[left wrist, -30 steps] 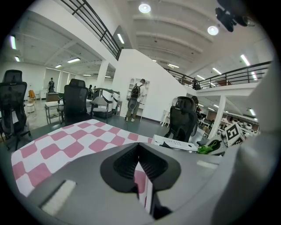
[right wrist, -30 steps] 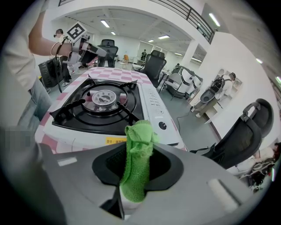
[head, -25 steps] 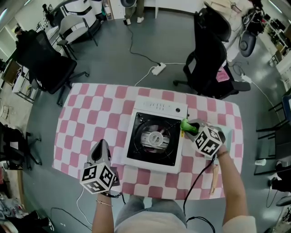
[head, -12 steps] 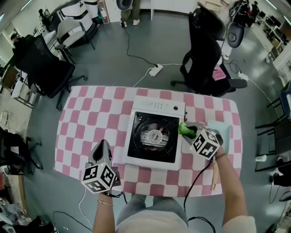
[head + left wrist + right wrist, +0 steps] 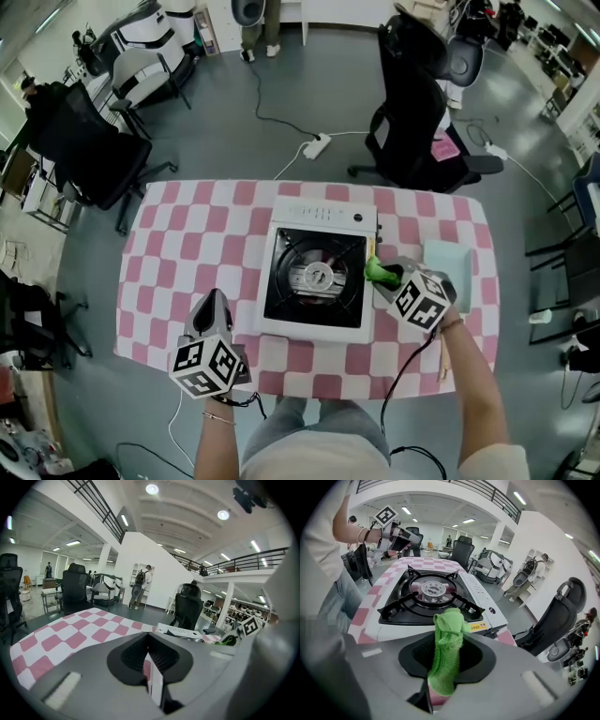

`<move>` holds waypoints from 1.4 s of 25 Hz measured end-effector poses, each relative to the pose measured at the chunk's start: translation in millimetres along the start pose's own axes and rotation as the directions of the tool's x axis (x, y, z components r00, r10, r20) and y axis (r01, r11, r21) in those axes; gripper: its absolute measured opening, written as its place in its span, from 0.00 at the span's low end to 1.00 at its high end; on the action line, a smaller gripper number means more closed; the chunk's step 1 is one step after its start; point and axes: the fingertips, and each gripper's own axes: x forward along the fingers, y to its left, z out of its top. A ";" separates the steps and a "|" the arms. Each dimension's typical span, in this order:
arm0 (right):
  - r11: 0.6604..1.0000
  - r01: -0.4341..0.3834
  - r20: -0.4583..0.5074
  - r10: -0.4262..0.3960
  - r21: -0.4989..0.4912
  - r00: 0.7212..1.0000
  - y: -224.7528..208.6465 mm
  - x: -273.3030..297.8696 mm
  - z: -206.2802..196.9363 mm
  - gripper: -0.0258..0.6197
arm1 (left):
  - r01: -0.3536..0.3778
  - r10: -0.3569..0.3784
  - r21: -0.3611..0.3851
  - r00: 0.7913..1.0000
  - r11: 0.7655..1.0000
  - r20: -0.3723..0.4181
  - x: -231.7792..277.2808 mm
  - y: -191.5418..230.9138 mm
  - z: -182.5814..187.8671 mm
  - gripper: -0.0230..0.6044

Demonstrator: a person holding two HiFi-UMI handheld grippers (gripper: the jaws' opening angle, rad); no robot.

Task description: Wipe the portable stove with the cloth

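Observation:
The white portable stove (image 5: 322, 217) with a black burner top (image 5: 317, 277) stands mid-table on the pink checked cloth. My right gripper (image 5: 380, 273) is at the stove's right edge, shut on a green cloth (image 5: 376, 270). In the right gripper view the green cloth (image 5: 446, 649) sticks up between the jaws, with the stove (image 5: 427, 599) right in front. My left gripper (image 5: 210, 315) rests near the table's front left, off the stove's left side. In the left gripper view its jaws are closed with nothing between them, and the stove (image 5: 181, 632) shows far ahead.
A pale green tray (image 5: 448, 265) lies on the table right of the stove. A wooden stick (image 5: 442, 358) sits by the right front edge. Black office chairs (image 5: 415, 103) stand beyond the table's far side and at the left (image 5: 86, 145). A power strip (image 5: 315, 145) lies on the floor.
My right gripper has slid a little left with the green cloth, closer over the stove's right edge. The left gripper has stayed in place.

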 end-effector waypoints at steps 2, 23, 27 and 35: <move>1.000 0.000 0.006 0.000 0.005 1.000 4.2 -1.5 0.4 0.18 | 0.006 -0.006 0.001 1.000 1.000 -0.002 -1.2 -1.0 -0.7 0.04; 0.999 -0.025 -0.011 0.026 0.045 1.000 51.6 -15.5 -3.1 0.18 | 0.071 -0.071 0.012 0.997 0.997 -0.013 -3.5 -9.3 -1.8 0.04; 0.999 -0.023 -0.023 0.024 0.042 0.999 62.3 -19.3 -3.5 0.18 | 0.092 -0.092 0.013 0.996 0.996 -0.014 -1.1 -12.4 -0.5 0.04; 0.997 -0.027 -0.034 0.029 0.066 0.999 82.1 -25.5 -4.6 0.18 | 0.134 -0.133 0.003 0.991 0.991 -0.029 4.8 -16.9 -3.0 0.04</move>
